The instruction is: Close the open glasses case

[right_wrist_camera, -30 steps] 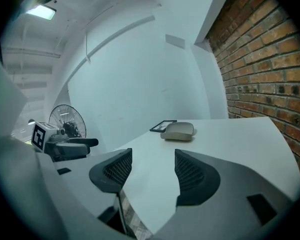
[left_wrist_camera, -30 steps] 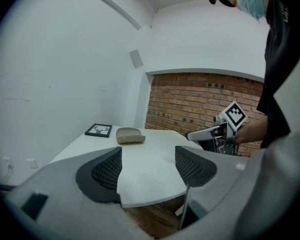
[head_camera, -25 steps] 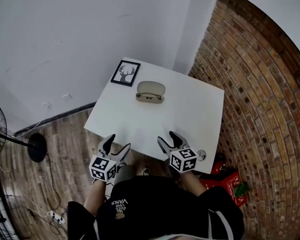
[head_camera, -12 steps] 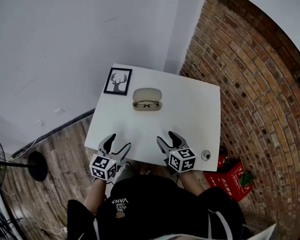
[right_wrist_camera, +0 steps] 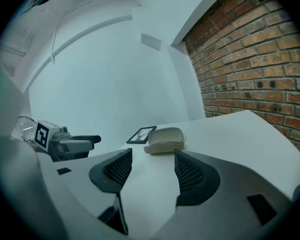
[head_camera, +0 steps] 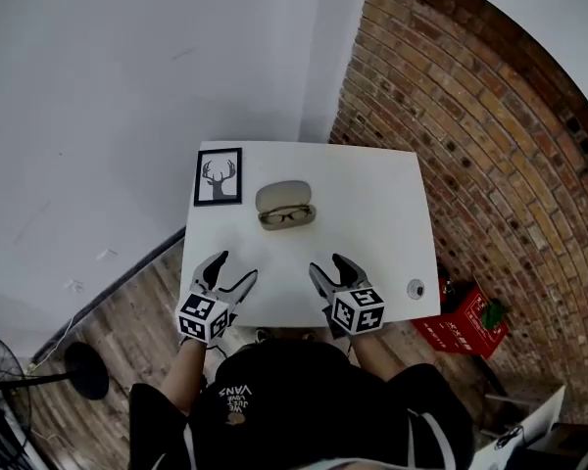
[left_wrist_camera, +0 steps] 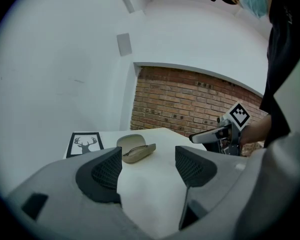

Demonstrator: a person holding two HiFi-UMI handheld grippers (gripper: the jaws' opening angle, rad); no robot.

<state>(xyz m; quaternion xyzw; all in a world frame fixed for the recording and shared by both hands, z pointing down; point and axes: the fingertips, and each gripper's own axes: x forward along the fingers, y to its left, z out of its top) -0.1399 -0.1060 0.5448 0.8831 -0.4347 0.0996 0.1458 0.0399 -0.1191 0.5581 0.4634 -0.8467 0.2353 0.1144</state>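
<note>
The left claw (head_camera: 233,267) and right claw (head_camera: 326,264) hover spread and empty over the worktop's (head_camera: 372,213) near edge, tilted slightly down toward the open glasses case (head_camera: 285,205), which lies farther in, near a framed deer picture (head_camera: 218,176).

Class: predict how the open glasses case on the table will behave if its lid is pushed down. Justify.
The glasses case looks like a rigid hinged shell, so the lid probably swings rather than bends. It looks small and light on the smooth table, so it may slide.
</note>
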